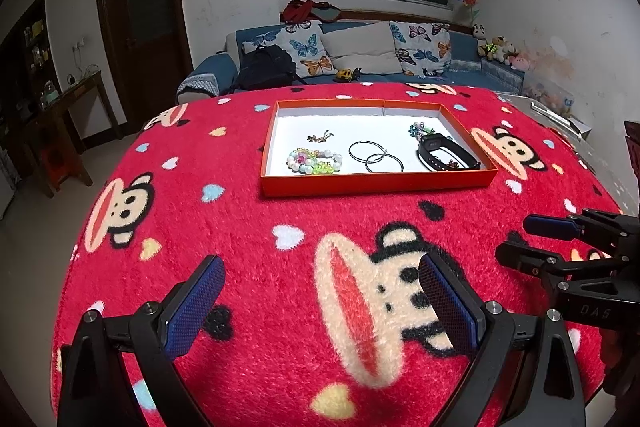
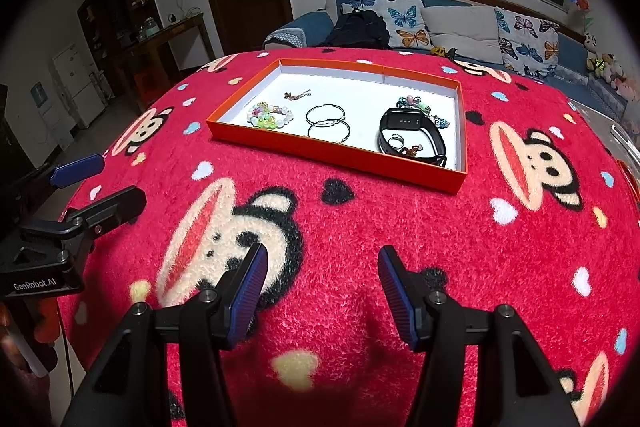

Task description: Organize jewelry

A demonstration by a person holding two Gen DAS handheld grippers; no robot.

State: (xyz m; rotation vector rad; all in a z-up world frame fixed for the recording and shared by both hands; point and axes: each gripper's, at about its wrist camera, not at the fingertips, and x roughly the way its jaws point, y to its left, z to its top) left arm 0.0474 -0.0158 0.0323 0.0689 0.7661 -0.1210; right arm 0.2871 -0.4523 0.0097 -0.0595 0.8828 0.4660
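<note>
Jewelry in an orange tray (image 1: 376,183) on the red monkey-print blanket (image 1: 248,227) over the bench: bead bracelet (image 1: 314,161), two hoops (image 1: 376,157), black watch band (image 2: 412,133). Left tongs (image 1: 322,301) and right tongs (image 2: 322,285) spread wide, empty, near edge. "GenRobot.AI" printed on left tongs' body.

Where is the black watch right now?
In both wrist views the black smartwatch lies in the orange tray's right end, right of the hoop earrings, beside a beaded bracelet.
</note>
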